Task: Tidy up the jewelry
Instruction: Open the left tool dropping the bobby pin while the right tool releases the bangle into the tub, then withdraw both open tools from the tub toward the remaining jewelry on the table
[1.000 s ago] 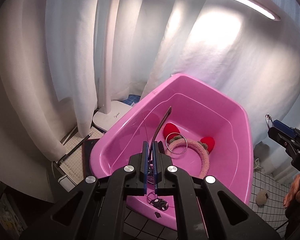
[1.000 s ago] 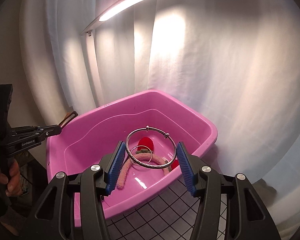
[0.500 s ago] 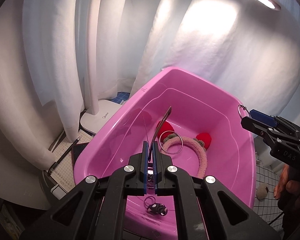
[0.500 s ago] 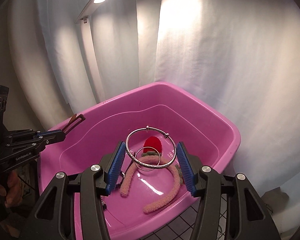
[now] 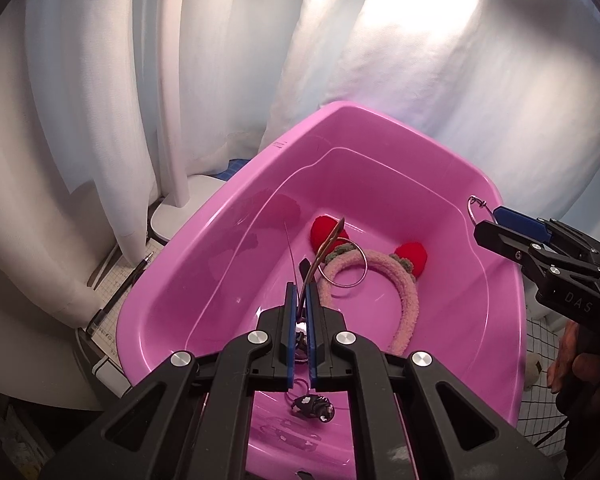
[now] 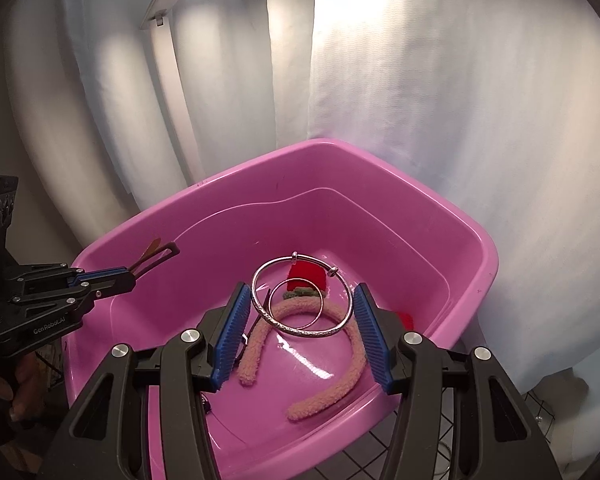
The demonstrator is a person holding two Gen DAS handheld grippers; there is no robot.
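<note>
A pink plastic tub point(image 5: 380, 116) point(image 6: 340, 148) fills both views. On its floor lie a fuzzy pink headband point(image 5: 404, 292) point(image 6: 340, 376) with red ears and a thin silver hoop point(image 5: 342, 264) point(image 6: 296, 306). My left gripper point(image 5: 300, 292) point(image 6: 120, 276) hangs over the tub's near-left part, shut on a thin dark hair clip point(image 5: 328, 248) point(image 6: 156, 254). A small dark charm point(image 5: 312, 406) dangles under its fingers. My right gripper point(image 6: 300, 320) point(image 5: 500, 220) hovers above the headband, shut on a wide silver bangle point(image 6: 302, 296) held across its blue pads.
White curtains close off the back. A white lamp base point(image 5: 184, 208) stands left of the tub, with a pen point(image 5: 136, 276) on a gridded mat beside it. Checked cloth point(image 5: 540, 340) lies at the right. A hand point(image 5: 572, 352) holds the right tool.
Both grippers have come closer over the tub and sunk a little, so the tub looks larger. The right gripper now reaches past the tub's rim. Both grips are unchanged.
</note>
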